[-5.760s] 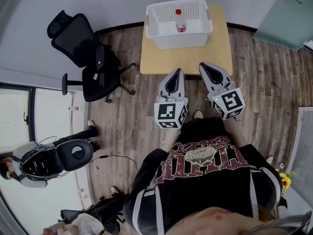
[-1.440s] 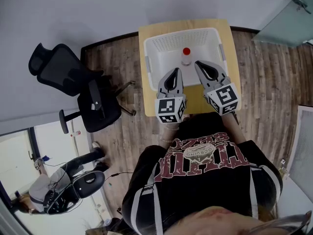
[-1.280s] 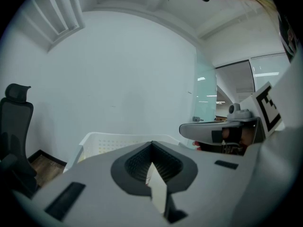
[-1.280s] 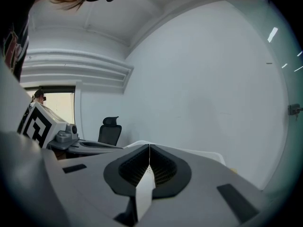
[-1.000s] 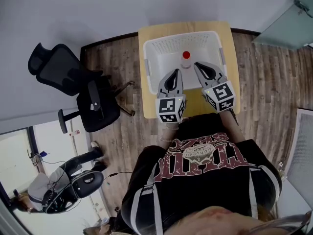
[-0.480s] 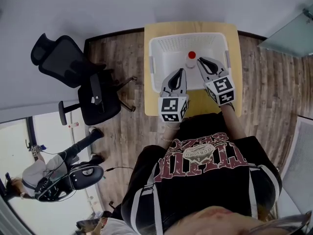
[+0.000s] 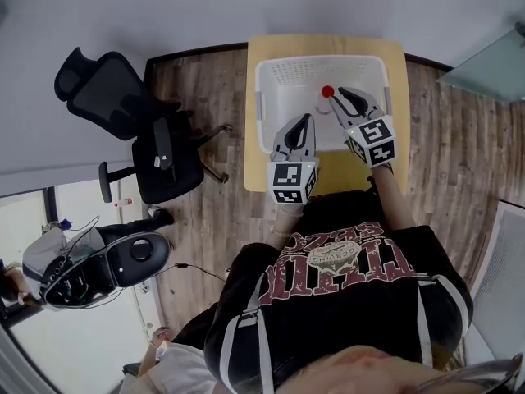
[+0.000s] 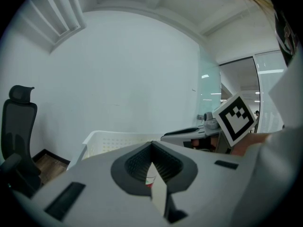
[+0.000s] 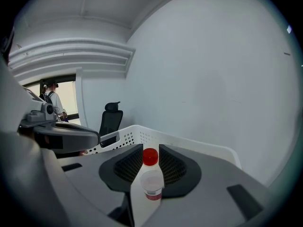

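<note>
A white perforated basket (image 7: 320, 59) stands on a small wooden table (image 7: 328, 43). Inside it stands a clear bottle with a red cap (image 7: 327, 92). My right gripper (image 7: 338, 93) reaches over the basket, open, its tips just right of the cap. In the right gripper view the bottle (image 9: 151, 183) shows upright in the gap between the pads (image 9: 130, 164), with the basket rim (image 9: 189, 143) behind. My left gripper (image 7: 305, 120) hovers over the basket's near edge, shut and holding nothing. In the left gripper view only a sliver of the bottle (image 8: 150, 178) shows past its tips (image 8: 152, 148).
A black office chair (image 7: 123, 105) stands left of the table on the wood floor. A person with equipment (image 7: 90, 265) sits at the lower left. A white wall lies behind the table, and a glass door (image 7: 492, 56) is at the right.
The view has closed in on the table. My right gripper has gone forward over the basket to the bottle and has opened. The left gripper stays shut at the near rim.
</note>
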`<state>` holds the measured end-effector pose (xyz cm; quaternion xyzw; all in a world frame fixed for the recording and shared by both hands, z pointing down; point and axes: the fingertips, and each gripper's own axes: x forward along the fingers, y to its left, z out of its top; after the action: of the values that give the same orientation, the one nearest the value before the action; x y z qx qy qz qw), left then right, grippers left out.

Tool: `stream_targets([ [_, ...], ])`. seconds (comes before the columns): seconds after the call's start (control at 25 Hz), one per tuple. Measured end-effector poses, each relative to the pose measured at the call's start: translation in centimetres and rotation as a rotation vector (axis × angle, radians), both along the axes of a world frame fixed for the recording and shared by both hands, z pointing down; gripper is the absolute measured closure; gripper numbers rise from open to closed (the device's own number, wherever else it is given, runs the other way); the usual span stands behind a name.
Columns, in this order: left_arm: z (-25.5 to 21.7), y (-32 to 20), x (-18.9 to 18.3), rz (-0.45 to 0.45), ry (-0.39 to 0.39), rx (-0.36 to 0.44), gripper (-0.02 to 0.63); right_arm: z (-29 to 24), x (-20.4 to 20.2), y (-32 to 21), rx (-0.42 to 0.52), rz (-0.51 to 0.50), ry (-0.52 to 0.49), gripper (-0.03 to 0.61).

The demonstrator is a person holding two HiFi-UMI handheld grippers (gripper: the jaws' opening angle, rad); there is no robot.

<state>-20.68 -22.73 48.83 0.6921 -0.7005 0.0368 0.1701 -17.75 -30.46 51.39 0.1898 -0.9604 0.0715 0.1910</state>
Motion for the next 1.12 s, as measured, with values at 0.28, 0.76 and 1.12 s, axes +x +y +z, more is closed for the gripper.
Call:
stream_targets([
  [0.28,-0.1,0.0,1.2,-0.010,-0.009,0.007,0.568,1.1,0.3,-0.4,-0.037,-0.038,0.028,0.431],
  [0.76,0.1,0.9,0.9,-0.019,-0.030,0.013,0.568,4.8,-1.8,0.2,-0.056,-0.181,0.183,0.354],
  [1.12,0.1,1.2,1.0,-0.015,-0.052,0.008,0.568,5.3,-2.8,0.6,-0.033,-0.208,0.176,0.348],
])
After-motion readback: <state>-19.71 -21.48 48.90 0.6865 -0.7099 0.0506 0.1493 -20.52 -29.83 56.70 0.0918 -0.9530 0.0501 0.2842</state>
